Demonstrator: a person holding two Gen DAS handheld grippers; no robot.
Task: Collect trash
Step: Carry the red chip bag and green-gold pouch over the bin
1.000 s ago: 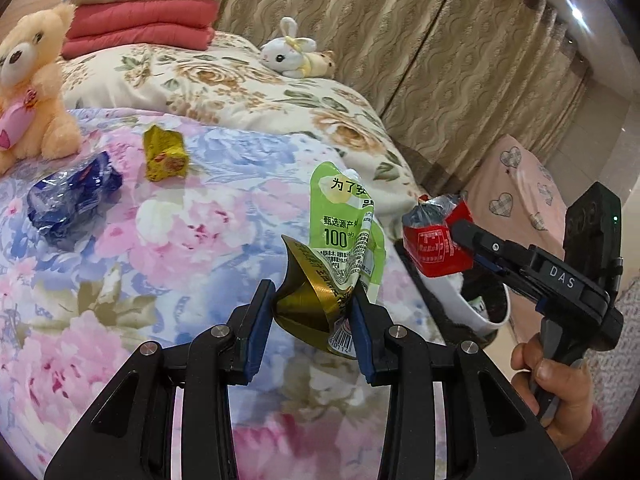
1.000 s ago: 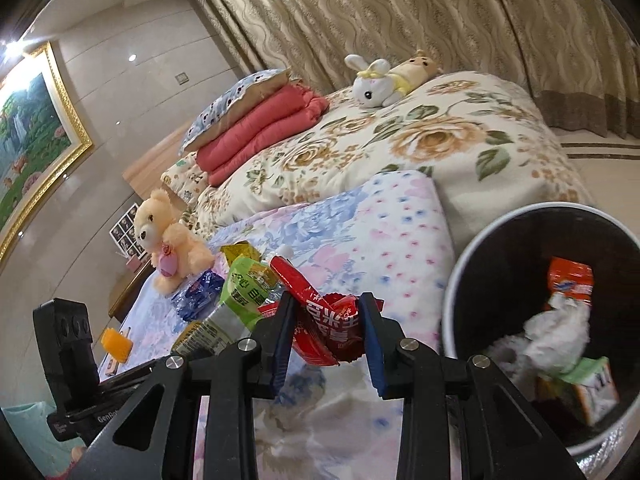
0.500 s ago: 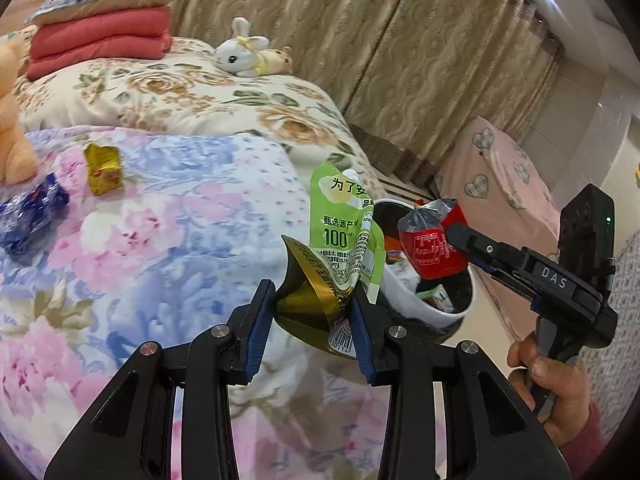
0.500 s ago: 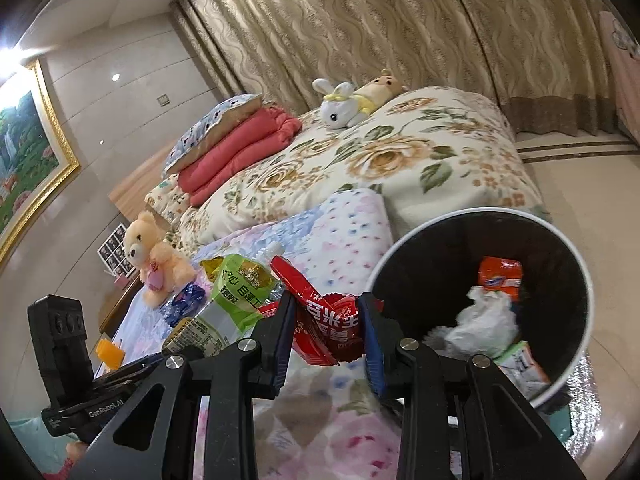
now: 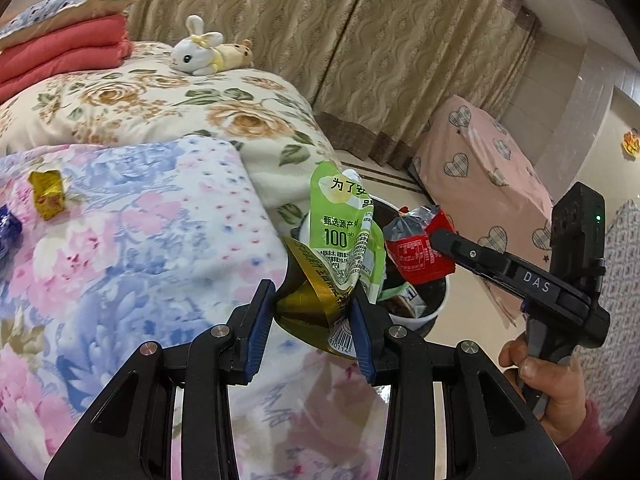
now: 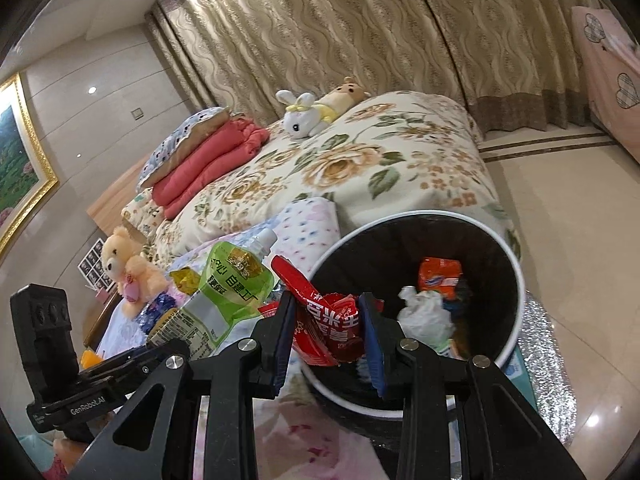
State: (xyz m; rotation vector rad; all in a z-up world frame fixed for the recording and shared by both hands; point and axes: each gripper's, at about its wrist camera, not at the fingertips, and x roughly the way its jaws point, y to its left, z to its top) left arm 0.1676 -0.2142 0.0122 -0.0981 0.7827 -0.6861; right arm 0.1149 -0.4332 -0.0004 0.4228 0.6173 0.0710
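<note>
My left gripper is shut on a green and gold drink pouch, held upright at the bed's edge; the pouch also shows in the right wrist view. My right gripper is shut on a crumpled red snack wrapper, held over the near rim of a white trash bin with a black liner. The wrapper and the bin also show in the left wrist view, just right of the pouch. The bin holds an orange packet and white paper.
A yellow wrapper and a blue wrapper lie on the floral blanket. A teddy bear, a plush rabbit and folded red quilts are on the bed. A pink covered seat stands by the curtain.
Both grippers have swung right from over the bed toward the bin, still holding their trash. The bin now sits right under the red wrapper and nearer the pouch.
</note>
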